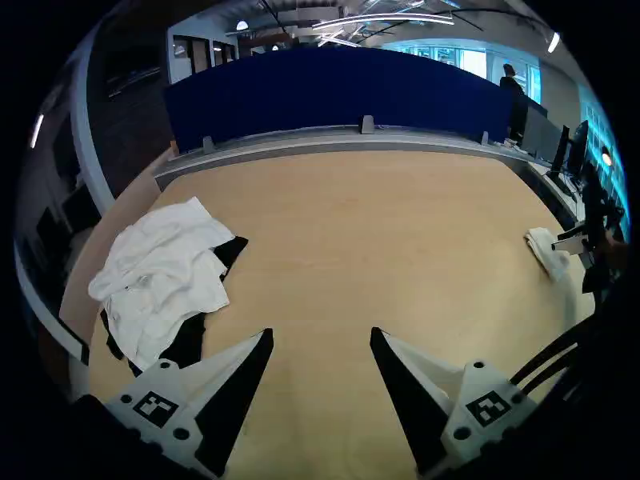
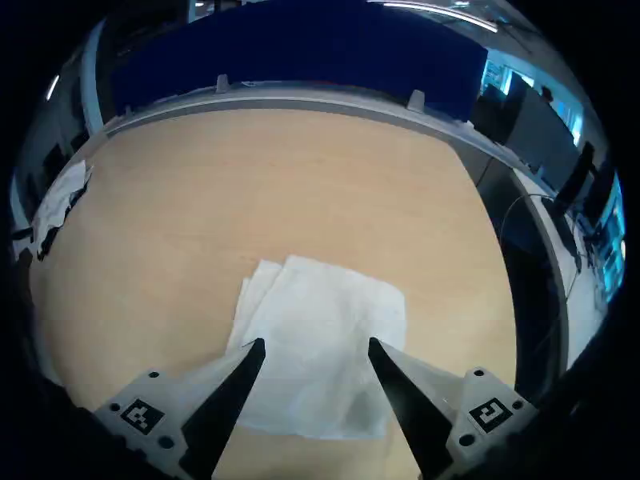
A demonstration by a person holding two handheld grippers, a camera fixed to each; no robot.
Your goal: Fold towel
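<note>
A folded white towel lies flat on the wooden table, directly under my right gripper, which hovers open above it. That same folded towel appears at the far right in the left gripper view, with the right gripper beside it. My left gripper is open over bare table. A heap of crumpled white towels mixed with black cloth lies to its left; the heap shows again at the far left in the right gripper view.
A blue partition with a grey rail runs along the table's far edge. Monitors and office desks stand beyond the right side. A wide stretch of bare wood lies between the heap and the folded towel.
</note>
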